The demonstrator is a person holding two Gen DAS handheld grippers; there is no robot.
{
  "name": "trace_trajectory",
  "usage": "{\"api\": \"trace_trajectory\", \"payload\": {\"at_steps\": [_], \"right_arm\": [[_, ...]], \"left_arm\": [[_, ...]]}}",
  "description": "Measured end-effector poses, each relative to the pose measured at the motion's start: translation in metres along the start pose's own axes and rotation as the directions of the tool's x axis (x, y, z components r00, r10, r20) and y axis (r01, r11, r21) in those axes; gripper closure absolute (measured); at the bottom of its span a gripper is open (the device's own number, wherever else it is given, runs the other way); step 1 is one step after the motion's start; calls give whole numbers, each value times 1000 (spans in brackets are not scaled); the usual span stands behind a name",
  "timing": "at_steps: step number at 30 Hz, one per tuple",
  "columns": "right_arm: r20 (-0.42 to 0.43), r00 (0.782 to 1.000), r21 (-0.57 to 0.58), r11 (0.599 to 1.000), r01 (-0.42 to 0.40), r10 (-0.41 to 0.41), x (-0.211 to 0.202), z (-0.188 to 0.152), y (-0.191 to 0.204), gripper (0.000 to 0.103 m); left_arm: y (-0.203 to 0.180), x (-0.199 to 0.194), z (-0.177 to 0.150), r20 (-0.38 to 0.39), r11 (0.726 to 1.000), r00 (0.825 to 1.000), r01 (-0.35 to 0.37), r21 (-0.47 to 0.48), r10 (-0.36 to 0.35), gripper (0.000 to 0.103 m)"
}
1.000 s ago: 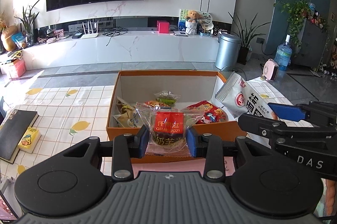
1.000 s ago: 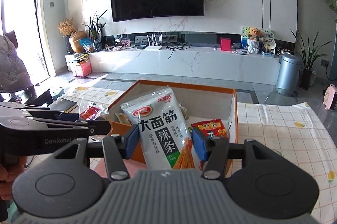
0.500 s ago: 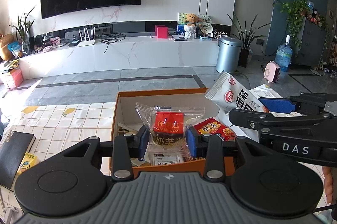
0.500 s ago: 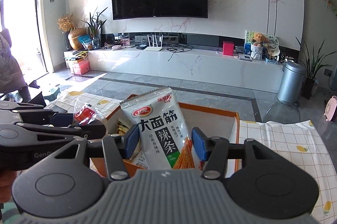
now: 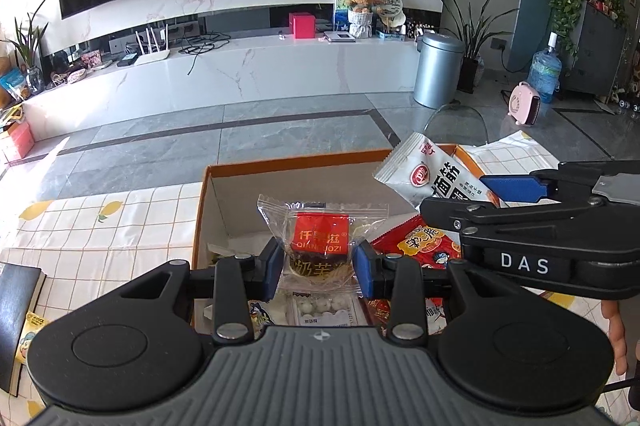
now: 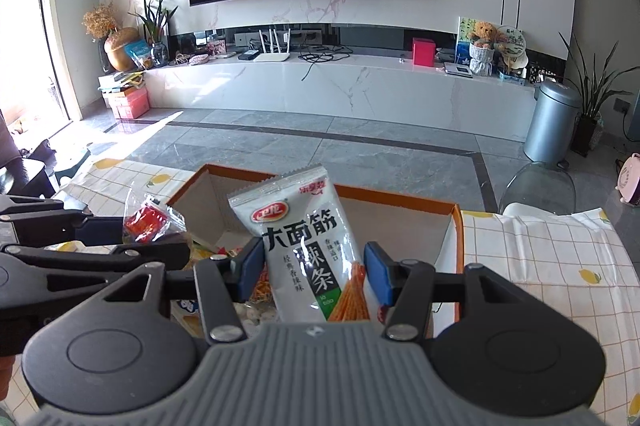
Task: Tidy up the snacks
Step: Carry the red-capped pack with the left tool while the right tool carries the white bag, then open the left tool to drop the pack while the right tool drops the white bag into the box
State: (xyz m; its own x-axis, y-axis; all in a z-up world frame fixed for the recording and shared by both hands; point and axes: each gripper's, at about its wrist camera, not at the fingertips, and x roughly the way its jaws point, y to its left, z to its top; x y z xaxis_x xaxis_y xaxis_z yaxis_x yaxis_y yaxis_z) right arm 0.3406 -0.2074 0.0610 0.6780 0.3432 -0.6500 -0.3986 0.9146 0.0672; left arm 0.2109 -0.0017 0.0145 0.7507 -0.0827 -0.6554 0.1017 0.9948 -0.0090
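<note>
Snacks already fill the orange box [image 5: 202,218]. Left tongs [image 5: 318,268] clamp a clear-wrapped cake [image 5: 320,246]; right tongs [image 6: 314,272] clamp a white spicy-strip packet [image 6: 308,242]; both unplaced above it.

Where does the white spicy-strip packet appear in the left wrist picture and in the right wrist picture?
Left wrist view: the white packet is at the right, sideways, in the right gripper, above the orange box.
Right wrist view: it stands upright in the centre, between the blue pads.
Shared landmark: the red cube on the TV shelf.
</note>
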Motion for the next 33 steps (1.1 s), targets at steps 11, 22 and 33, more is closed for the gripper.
{"api": "trace_trajectory", "payload": {"at_steps": [11, 22, 33], "right_arm": [[-196, 980, 5, 999, 48, -46, 73, -11, -12, 50], [-300, 951, -28, 997, 66, -72, 107, -24, -14, 50], [-309, 949, -27, 998, 57, -63, 101, -21, -12, 48]], "left_arm": [[1, 55, -7, -158, 999, 987, -23, 37, 28, 61], [4, 72, -5, -208, 999, 978, -14, 46, 24, 61], [4, 67, -2, -209, 998, 977, -34, 46, 43, 52]]}}
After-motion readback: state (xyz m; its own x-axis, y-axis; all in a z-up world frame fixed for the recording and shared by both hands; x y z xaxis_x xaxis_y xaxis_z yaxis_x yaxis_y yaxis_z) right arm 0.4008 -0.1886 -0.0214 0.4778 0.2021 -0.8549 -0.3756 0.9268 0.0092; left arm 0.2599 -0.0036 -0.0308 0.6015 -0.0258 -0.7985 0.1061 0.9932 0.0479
